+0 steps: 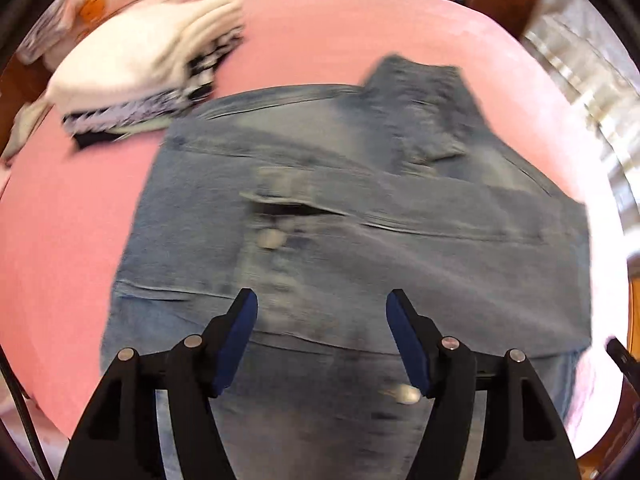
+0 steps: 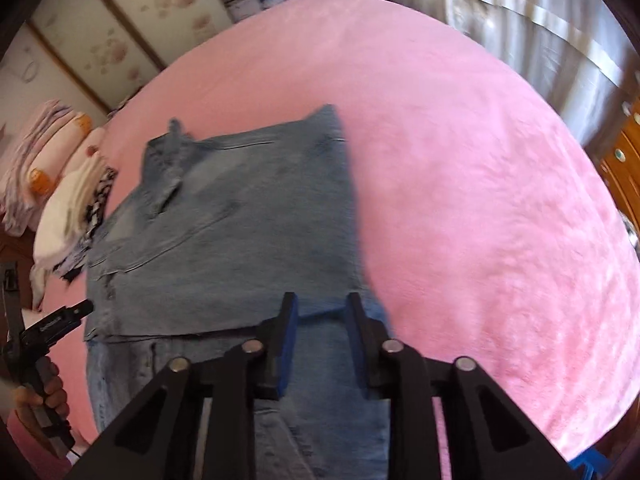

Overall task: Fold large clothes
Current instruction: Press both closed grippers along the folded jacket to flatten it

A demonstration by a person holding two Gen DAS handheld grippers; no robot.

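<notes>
- My left gripper: jaws spread wide, nothing between the blue pads, hanging above the denim jacket.
- My right gripper: jaws parted but narrower, empty too; denim shows through the gap. Touching the cloth or not, can't tell, frames are blurred.
- Jacket lies flat, partly folded, on the pink bedspread, directly under and ahead of both grippers. Near end runs below both cams.
- L view: a metal button sits ahead of the left pad, another button just inside the right pad. A folded-over sleeve lies at the far right of the jacket.
- R view: jacket fills centre-left, its right edge straight, bare bedspread to the right of it.
- Around: stack of folded clothes at the jacket's far left corner, touching or just beside it. Pillows beyond that, by the bed edge.
- Left gripper body and the hand holding it show at far left in the R view, beside the jacket's left edge.
- Nothing lies on the jacket btw the jaws.
- Long axis runs away from me, near to far; which end is the collar I can't tell.
</notes>
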